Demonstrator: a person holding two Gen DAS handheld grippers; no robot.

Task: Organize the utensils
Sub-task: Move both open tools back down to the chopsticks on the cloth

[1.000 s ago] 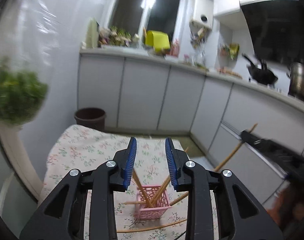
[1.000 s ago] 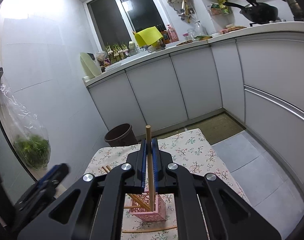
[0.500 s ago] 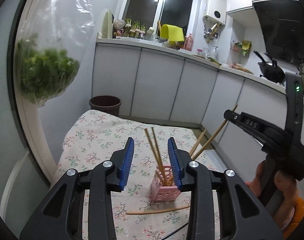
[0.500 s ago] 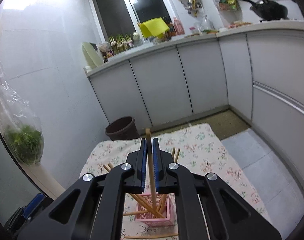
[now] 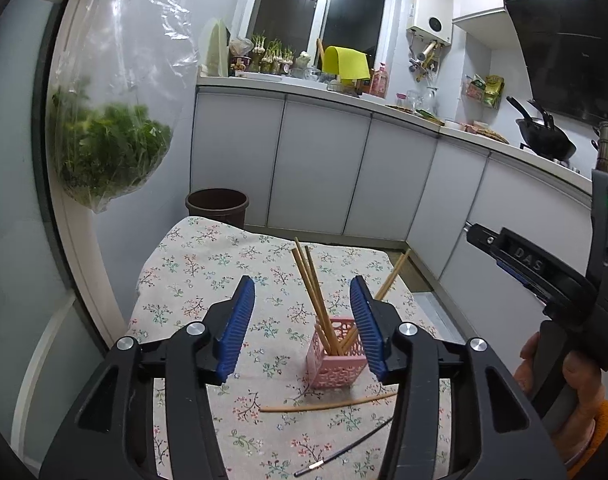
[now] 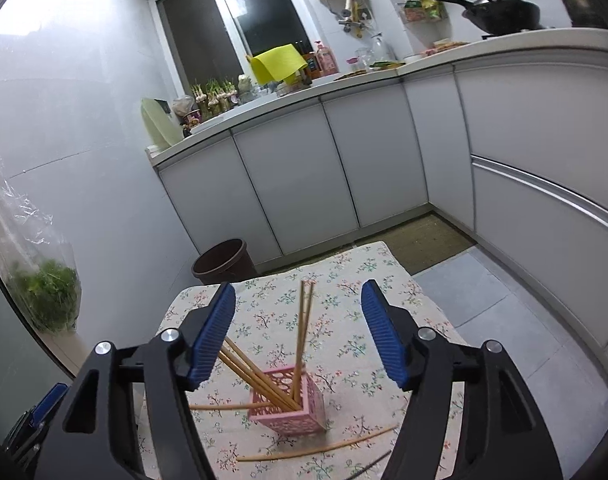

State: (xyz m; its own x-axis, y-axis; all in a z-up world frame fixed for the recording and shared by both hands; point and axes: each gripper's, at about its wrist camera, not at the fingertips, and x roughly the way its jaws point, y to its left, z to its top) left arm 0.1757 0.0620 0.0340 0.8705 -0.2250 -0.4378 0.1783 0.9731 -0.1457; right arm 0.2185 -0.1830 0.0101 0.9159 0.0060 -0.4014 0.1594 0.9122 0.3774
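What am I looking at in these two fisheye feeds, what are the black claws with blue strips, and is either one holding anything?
No robot arm here: a person carries a two-finger gripper in each hand, with a camera on each looking along its fingers. One feed is from the left gripper, the other from the right gripper. In the left feed the person's hand grips the right tool's handle. On the floral tablecloth stands a pink basket with several wooden chopsticks leaning in it. One wooden chopstick and a dark chopstick lie loose in front. Both grippers' jaws are opening and hold nothing.
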